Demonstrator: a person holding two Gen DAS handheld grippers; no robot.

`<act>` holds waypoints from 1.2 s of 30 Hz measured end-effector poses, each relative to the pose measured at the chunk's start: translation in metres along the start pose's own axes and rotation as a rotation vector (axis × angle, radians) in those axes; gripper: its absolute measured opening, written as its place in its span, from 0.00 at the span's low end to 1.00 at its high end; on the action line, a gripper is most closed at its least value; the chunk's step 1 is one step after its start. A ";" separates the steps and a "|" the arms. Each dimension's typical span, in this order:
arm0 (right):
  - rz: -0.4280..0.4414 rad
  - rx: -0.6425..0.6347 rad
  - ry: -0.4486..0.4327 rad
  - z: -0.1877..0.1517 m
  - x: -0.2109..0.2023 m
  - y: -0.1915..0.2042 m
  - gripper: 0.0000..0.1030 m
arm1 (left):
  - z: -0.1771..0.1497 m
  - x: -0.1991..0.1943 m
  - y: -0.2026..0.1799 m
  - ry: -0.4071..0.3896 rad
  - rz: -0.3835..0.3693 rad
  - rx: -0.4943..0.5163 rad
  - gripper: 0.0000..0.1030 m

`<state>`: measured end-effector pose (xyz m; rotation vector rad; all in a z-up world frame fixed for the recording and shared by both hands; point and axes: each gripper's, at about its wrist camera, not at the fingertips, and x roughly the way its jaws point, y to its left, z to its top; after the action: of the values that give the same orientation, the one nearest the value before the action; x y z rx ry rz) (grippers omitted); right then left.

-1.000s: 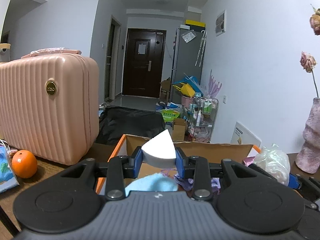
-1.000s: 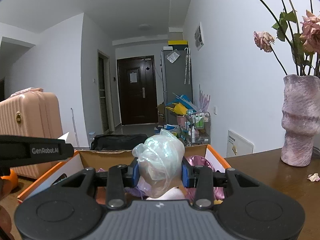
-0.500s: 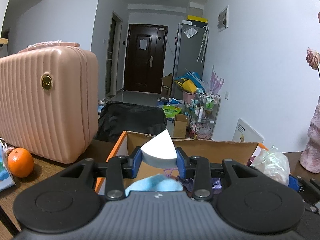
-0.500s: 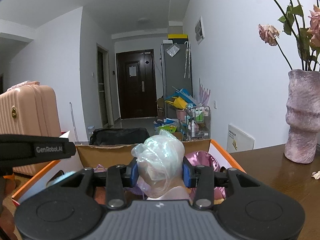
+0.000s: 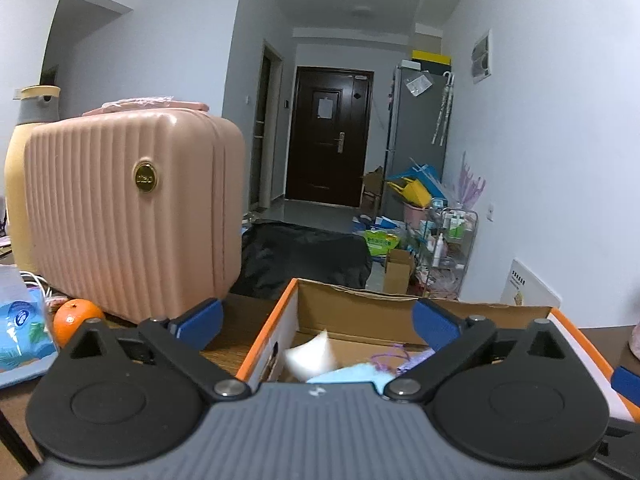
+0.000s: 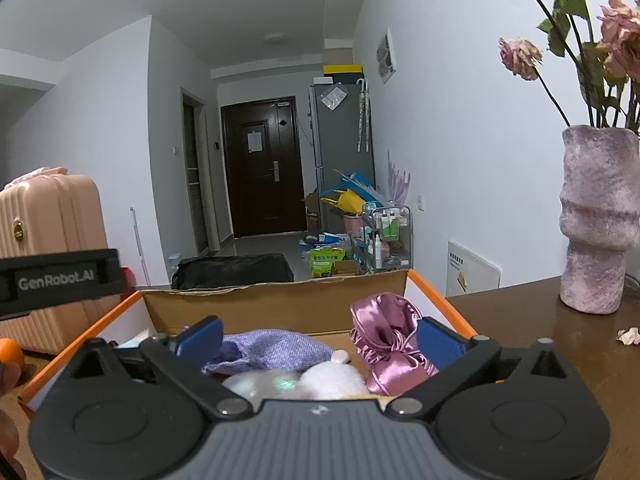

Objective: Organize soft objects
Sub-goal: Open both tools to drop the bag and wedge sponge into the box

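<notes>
Release step. Left gripper [image 5: 316, 322] and right gripper [image 6: 319, 338] both stood over the cardboard box [image 5: 360, 300]; jaws had just been opening, now wide, nothing between them. White foam wedge [image 5: 310, 356] was blurred, apparently dropping into the box beside one light-blue cloth [image 5: 352, 374]. Right view: one clear plastic bag [image 6: 260, 384], one lavender pouch [image 6: 272, 350], one pink satin pouch [image 6: 386, 340] inside. Next, probably: withdraw and fetch further soft items.

White foam wedge [image 5: 310, 356], blurred, inside cardboard box [image 5: 360, 312]; clear bag [image 6: 260, 386] too.
</notes>
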<state>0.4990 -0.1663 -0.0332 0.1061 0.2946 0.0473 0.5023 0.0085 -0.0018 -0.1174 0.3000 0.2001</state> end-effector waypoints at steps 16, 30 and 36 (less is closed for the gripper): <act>-0.012 0.014 0.005 -0.004 -0.003 0.000 1.00 | -0.001 0.002 0.003 0.012 0.009 -0.001 1.00; -0.004 -0.011 -0.001 -0.009 -0.023 -0.002 1.00 | -0.005 -0.015 0.008 0.016 0.003 -0.009 1.00; 0.002 -0.014 -0.001 -0.010 -0.030 -0.004 1.00 | -0.009 -0.028 0.011 0.004 0.012 -0.001 1.00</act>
<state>0.4674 -0.1716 -0.0351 0.0928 0.2928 0.0511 0.4708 0.0127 -0.0031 -0.1166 0.3044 0.2123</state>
